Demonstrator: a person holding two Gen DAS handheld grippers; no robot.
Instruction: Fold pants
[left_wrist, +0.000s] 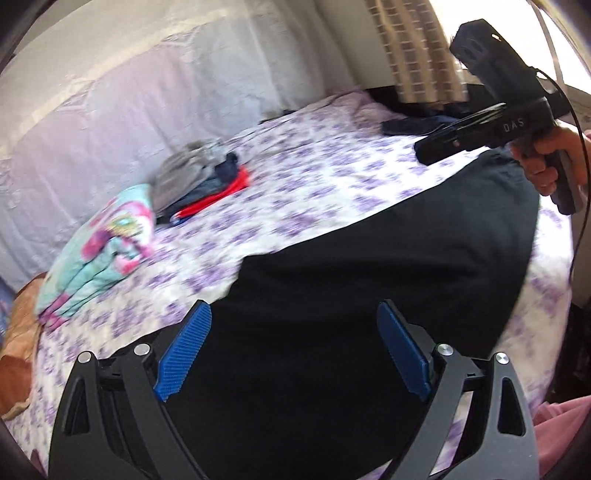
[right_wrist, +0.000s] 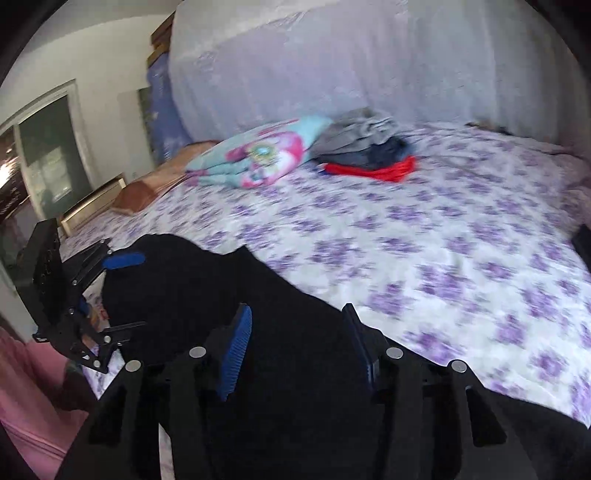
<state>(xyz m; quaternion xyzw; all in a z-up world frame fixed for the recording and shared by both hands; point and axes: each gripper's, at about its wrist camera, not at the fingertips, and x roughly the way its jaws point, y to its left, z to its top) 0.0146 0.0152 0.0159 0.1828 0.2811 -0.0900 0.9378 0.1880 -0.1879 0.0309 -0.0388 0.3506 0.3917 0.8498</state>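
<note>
The black pants (left_wrist: 369, 266) lie spread flat on the bed's purple-flowered sheet (left_wrist: 314, 177), near its front edge. My left gripper (left_wrist: 293, 314) hovers just above the near part of the pants, its blue pads wide apart and holding nothing. My right gripper (right_wrist: 297, 314) is also above the pants (right_wrist: 258, 314), open and empty. In the left wrist view the right gripper (left_wrist: 428, 155) shows at the far right, raised above the far end of the pants. In the right wrist view the left gripper (right_wrist: 122, 291) shows at the left, open over the pants' edge.
A stack of folded clothes (left_wrist: 207, 177), grey, dark blue and red, sits toward the back of the bed beside a folded turquoise and pink blanket (left_wrist: 99, 251). A dark garment (left_wrist: 413, 123) lies at the far edge near the curtain. A large white covered shape (right_wrist: 369, 66) stands behind.
</note>
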